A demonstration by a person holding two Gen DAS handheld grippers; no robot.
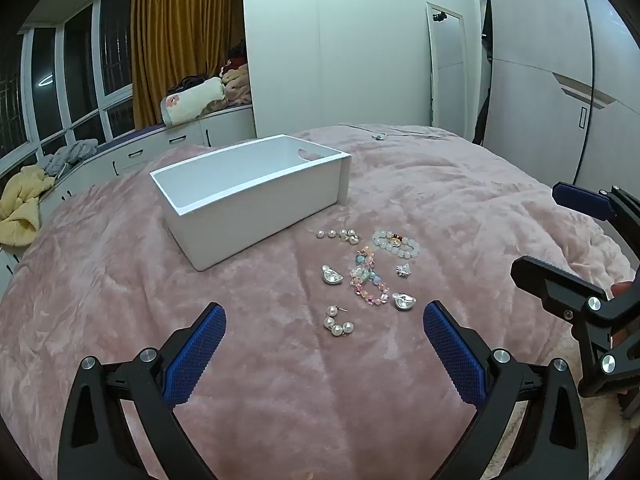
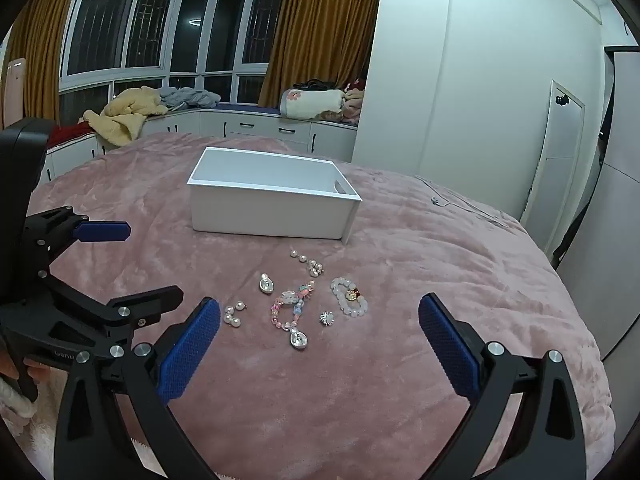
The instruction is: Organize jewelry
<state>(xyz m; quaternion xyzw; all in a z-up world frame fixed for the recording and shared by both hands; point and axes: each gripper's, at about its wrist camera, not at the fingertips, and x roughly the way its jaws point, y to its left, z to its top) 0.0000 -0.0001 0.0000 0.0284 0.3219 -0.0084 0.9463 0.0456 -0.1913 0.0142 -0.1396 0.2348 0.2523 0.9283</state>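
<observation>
Hovering over the bed (image 1: 120,320), both tools gape wide and hold nothing: the left tool (image 1: 324,354) has the pearls (image 1: 338,322) just ahead at twelve o'clock. The right tool (image 2: 320,344) is farther from them, I'd say. The box (image 1: 248,196) sits beyond at eleven.

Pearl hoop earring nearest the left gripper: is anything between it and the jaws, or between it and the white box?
Nothing visible blocks either path. The left gripper hangs open over bare pink blanket, short of the pearl hoop earring. Toward the open-topped white box, only a silver earring lies just beside that path.
</observation>
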